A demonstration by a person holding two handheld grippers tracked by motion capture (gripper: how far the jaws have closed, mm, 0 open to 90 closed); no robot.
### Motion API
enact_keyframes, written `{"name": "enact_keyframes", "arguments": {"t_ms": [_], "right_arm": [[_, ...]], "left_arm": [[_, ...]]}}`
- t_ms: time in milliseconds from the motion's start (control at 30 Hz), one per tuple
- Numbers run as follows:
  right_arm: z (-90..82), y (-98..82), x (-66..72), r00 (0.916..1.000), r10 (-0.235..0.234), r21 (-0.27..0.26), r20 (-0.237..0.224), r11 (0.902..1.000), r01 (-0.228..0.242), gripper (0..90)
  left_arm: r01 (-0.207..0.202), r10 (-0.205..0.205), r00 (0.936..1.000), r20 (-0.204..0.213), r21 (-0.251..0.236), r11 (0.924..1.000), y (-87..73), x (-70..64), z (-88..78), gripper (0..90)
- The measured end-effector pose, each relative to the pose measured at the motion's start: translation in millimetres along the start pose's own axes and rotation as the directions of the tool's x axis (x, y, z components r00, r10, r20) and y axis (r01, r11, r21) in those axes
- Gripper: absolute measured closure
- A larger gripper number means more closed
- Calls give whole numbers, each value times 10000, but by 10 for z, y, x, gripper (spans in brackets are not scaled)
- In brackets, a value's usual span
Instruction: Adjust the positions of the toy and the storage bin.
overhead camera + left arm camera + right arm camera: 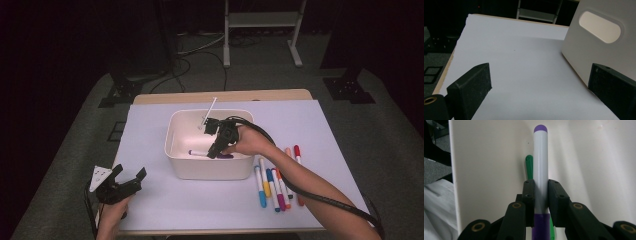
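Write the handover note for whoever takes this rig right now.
Right gripper: shut on the purple marker, down inside the white bin.
Left gripper: open, holding nothing, low over the table's near left, beside the bin.
Done: a green marker lies in the bin, under the purple one.
Left: release the purple marker, then move the loose markers lying to the right of the bin; their exact count is hard to tell.
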State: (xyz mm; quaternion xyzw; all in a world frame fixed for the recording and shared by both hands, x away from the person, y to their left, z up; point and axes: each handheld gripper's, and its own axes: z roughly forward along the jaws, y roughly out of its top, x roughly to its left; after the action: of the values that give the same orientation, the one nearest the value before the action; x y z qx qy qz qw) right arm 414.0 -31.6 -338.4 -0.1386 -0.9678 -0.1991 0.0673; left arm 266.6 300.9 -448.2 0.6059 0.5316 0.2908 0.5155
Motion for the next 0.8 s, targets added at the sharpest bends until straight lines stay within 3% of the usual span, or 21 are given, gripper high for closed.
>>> {"name": "enact_keyframes", "arguments": {"t_ms": [533,633,800], "right_arm": [[184,46,15,9999,-113,727,-20,9973,114,753],[196,50,22,9999,2,957,164,9954,-17,745],[145,48,10,9997,85,820,215,9966,-102,685]], "left_arm": [[26,-26,10000,-50,-50,10000,6,16,-14,33],[86,-86,10000,-1,-55,9999,8,14,-16,33],[77,-76,10000,46,-65,9999,10,7,-13,33]]}}
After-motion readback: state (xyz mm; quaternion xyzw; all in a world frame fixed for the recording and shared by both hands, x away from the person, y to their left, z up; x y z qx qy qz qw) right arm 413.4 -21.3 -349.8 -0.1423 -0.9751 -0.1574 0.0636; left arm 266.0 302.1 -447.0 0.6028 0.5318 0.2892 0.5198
